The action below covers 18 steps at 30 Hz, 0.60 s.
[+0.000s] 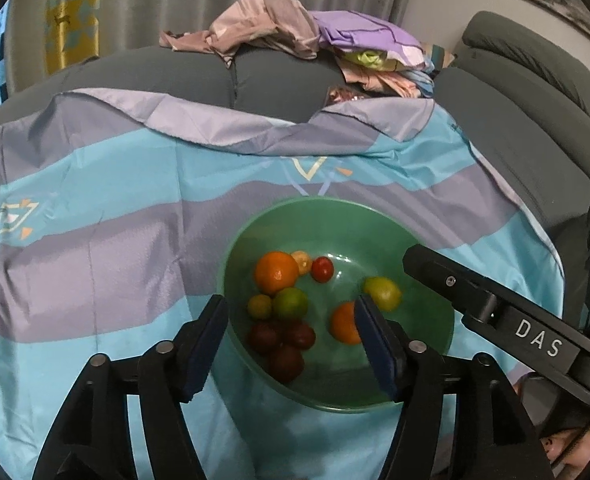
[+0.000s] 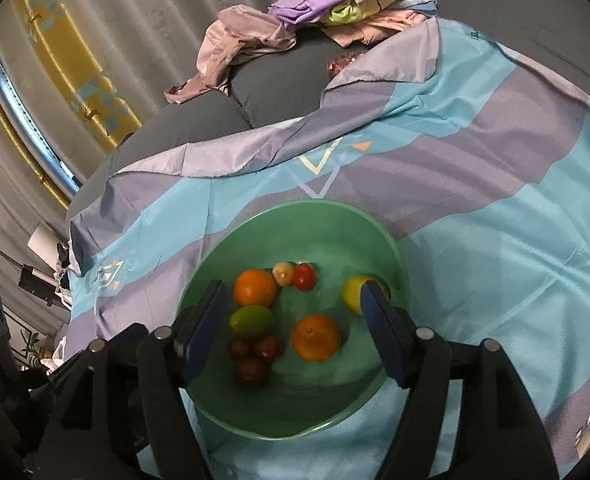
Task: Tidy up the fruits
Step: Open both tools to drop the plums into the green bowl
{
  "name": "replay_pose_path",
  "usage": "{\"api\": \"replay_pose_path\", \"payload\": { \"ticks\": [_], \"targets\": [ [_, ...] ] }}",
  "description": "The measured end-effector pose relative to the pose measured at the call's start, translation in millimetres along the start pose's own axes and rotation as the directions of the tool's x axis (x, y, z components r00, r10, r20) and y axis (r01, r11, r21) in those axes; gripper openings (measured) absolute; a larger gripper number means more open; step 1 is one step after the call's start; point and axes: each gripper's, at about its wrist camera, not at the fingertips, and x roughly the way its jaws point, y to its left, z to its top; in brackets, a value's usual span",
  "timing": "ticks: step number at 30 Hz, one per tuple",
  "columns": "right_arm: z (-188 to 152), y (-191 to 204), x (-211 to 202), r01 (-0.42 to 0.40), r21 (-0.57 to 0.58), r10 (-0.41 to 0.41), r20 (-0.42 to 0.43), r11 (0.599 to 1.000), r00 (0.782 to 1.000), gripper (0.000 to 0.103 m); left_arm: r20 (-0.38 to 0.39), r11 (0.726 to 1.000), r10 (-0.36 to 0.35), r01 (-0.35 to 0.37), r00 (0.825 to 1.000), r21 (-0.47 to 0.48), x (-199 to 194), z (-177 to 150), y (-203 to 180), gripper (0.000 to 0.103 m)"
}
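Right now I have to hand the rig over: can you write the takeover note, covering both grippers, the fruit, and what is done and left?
Left gripper: open, empty, above the near rim of the round green plastic bowl.
Right gripper: open, empty, over the same bowl.
Fruit: all visible pieces lie in the bowl, among them two oranges, a yellow lemon, a red tomato and three dark plums.
Done: fruit gathered in the bowl.
Left: none visible on the striped blue and purple cloth; check out of view.

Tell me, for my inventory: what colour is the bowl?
Green bowl; right wrist view shows it best.
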Motion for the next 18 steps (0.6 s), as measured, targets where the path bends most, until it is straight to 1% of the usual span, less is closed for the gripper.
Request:
{"api": "replay_pose_path", "payload": {
  "ticks": [10, 18],
  "targets": [
    [-0.6, 3.6, -4.6, 0.035, -0.011, -0.035, 0.018, 0.999, 0.999, 0.073, 0.010, 1.000, 0.003, -0.003, 1.000, 0.003, -4.3, -1.7, 0.4, 0.065],
    [-1.2, 5.2, -6.2, 0.041, -0.017, -0.040, 0.022, 0.999, 0.999, 0.073, 0.018, 1.000, -0.010, 0.010, 1.000, 0.011, -9.4, -2.0, 0.9, 0.065]
  ]
}}
